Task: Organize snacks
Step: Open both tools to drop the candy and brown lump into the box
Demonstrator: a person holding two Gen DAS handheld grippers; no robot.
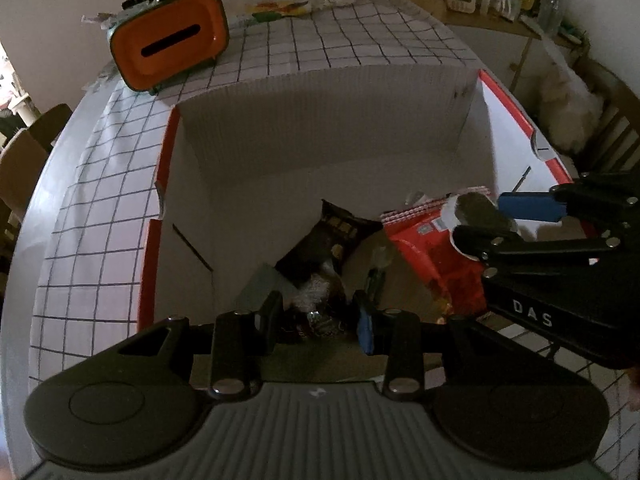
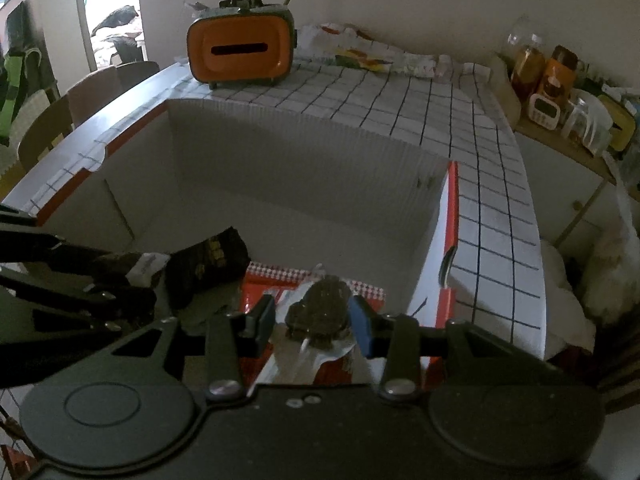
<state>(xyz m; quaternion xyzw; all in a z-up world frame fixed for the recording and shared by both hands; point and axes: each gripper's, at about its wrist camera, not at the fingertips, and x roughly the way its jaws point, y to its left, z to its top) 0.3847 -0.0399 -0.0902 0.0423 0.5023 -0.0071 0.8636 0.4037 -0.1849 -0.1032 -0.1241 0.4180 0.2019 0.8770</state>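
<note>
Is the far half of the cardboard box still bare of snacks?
Yes: in the right wrist view the cardboard box shows bare floor at its far end, with snack packets bunched near the tongs.

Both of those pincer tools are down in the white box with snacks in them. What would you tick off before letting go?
1. Right gripper holds its snack: ok, the jaws pinch a dark snack piece on a white wrapper.
2. Left gripper holds its snack: ok, shut on a dark crinkly packet.
3. Both are over the box, not the checked tablecloth: ok.
4. Landing room: ok, the box's far half is bare; a black packet and red packet lie near.
5. Grippers clear of each other: ok, apart.
6. Snacks resting on the box floor: cannot tell.
</note>
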